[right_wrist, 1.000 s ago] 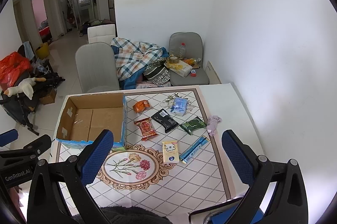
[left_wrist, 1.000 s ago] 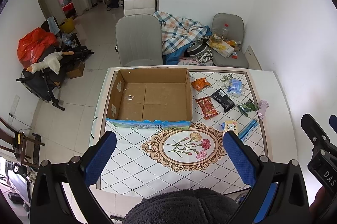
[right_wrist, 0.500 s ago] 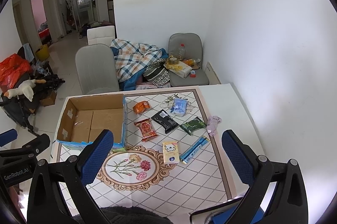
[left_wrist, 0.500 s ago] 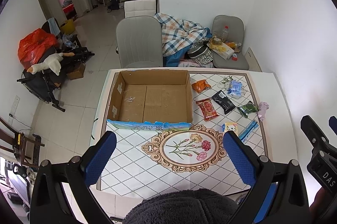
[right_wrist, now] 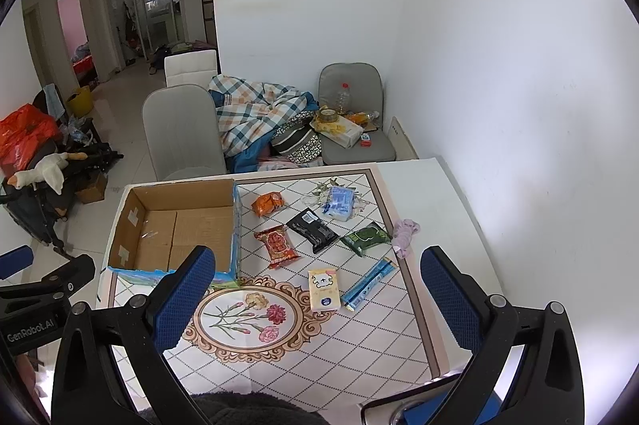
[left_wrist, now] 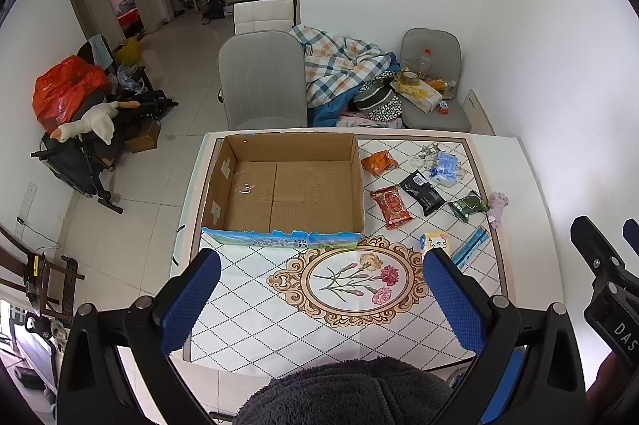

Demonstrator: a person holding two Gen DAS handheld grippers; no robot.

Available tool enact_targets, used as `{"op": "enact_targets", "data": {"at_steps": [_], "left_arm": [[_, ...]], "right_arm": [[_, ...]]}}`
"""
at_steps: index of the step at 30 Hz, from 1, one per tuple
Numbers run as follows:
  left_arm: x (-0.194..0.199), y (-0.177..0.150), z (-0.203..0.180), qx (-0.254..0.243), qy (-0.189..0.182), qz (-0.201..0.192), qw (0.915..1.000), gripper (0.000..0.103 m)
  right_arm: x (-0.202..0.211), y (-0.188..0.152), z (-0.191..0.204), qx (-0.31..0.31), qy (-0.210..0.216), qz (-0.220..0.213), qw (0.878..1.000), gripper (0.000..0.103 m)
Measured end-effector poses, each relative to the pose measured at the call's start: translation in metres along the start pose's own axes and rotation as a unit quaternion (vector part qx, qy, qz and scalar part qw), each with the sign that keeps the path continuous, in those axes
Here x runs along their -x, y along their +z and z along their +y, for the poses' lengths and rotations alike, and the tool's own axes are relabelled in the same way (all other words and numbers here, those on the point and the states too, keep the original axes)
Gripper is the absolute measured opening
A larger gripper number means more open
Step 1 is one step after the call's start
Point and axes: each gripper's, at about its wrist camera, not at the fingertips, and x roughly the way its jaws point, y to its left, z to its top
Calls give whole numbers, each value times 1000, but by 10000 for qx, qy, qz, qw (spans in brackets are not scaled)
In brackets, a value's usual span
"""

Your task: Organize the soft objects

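While both grippers hang high over the near edge of the table point(left_wrist: 515, 161), nothing is held: left gripper point(left_wrist: 319, 301) fingers spread wide and bare; right gripper point(right_wrist: 319, 299) likewise spread, nothing between the pads

Change over the last second: slight only. Both views have drifted a little, table and goods sitting marginally lower in frame; no item has moved, no finger has narrowed. Judged meaning: sorting has not begun, this is the survey before a first reach

Stock, all on the patterned cloth, right of the box:
- box point(left_wrist: 285, 185), cardboard, open top, nothing inside, left half of table
- orange packet point(right_wrist: 268, 203), just beside the box's far corner
- red packet point(right_wrist: 280, 245), near the box's right wall
- black packet point(right_wrist: 315, 230), between red and green
- blue pack point(right_wrist: 338, 203), far row, lying on clear crinkled wrap
- green packet point(right_wrist: 365, 237)
- pink cloth point(right_wrist: 404, 231), at the cloth's right border
- tissue pack point(right_wrist: 324, 289), yellow, nearest the grippers
- blue strip point(right_wrist: 369, 283), just beside the tissue pack

Judged next: the right gripper is better placed for the goods, the tissue pack the shortest reach
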Motion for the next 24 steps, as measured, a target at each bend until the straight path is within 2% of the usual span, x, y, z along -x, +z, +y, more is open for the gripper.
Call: {"op": "enact_targets", "data": {"at_steps": [21,24], "left_arm": [[-2,5,-7,-50,-51,20,10000,103],[-13,12,-13,-97,-122,28,9999,103]], "right_arm": [[-1,0,-6,-70,8,-26,10000,103],[-10,0,-12,-210,133,127,9996,103]]}}
